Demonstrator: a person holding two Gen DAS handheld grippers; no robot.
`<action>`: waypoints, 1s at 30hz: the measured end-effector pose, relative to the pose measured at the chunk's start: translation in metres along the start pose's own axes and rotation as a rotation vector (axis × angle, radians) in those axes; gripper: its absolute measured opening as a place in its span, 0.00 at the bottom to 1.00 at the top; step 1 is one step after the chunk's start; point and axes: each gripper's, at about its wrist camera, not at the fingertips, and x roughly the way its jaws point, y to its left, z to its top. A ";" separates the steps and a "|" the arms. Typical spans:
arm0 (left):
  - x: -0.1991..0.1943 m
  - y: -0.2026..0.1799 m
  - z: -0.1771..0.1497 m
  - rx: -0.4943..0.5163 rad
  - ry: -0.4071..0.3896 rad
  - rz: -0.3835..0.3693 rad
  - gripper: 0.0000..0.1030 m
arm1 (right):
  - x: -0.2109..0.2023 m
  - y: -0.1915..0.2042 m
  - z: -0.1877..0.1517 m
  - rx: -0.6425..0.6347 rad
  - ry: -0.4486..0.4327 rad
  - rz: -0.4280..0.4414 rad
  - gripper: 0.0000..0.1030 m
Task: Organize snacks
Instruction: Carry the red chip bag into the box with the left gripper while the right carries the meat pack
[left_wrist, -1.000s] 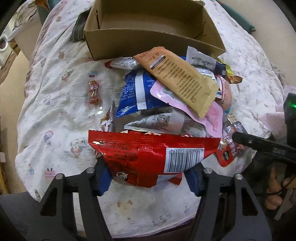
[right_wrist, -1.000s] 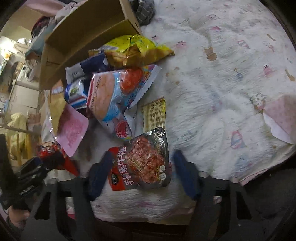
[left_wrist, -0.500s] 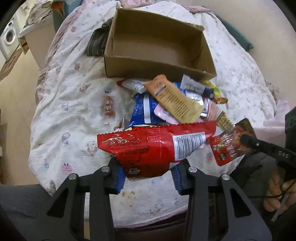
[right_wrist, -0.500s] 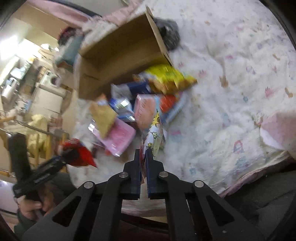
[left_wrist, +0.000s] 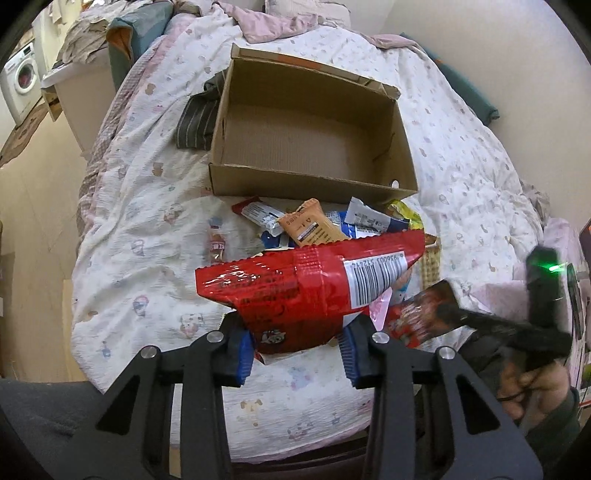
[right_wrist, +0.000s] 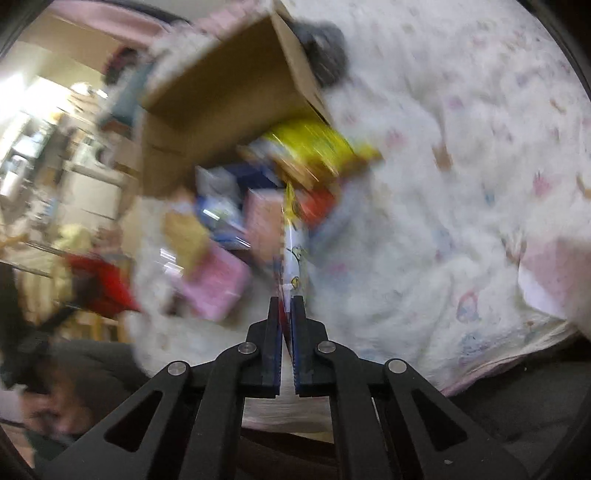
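The red snack bag (left_wrist: 306, 291), lying on the bed (left_wrist: 147, 236) a second ago, now hangs above its near edge, clamped in the left gripper (left_wrist: 295, 354) jaws. Right gripper (right_wrist: 286, 314) jaws, just closed, pinch a thin packet (right_wrist: 293, 254). The cardboard box (left_wrist: 310, 184) waits empty beyond the heap.

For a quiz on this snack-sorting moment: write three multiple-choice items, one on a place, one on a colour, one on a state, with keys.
1. Where is the cardboard box?
A. on the bed, beyond the snack pile
B. on the floor
C. on the washing machine

2. What colour is the bag in the left gripper?
A. green
B. red
C. white

3. What does the box hold?
A. many snacks
B. folded clothes
C. nothing visible

Answers: 1 A, it sits on the quilt behind the packets. 2 B, red wrapper with barcode. 3 C, its floor shows bare.
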 end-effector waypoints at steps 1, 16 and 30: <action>0.000 -0.001 0.000 0.003 0.001 0.000 0.33 | 0.001 -0.001 0.000 0.014 0.012 0.002 0.04; 0.010 -0.002 -0.003 -0.001 0.024 -0.005 0.33 | -0.025 0.019 -0.015 -0.077 -0.077 -0.007 0.00; -0.020 0.003 0.064 -0.008 -0.074 0.024 0.33 | -0.110 0.073 0.049 -0.185 -0.307 0.162 0.00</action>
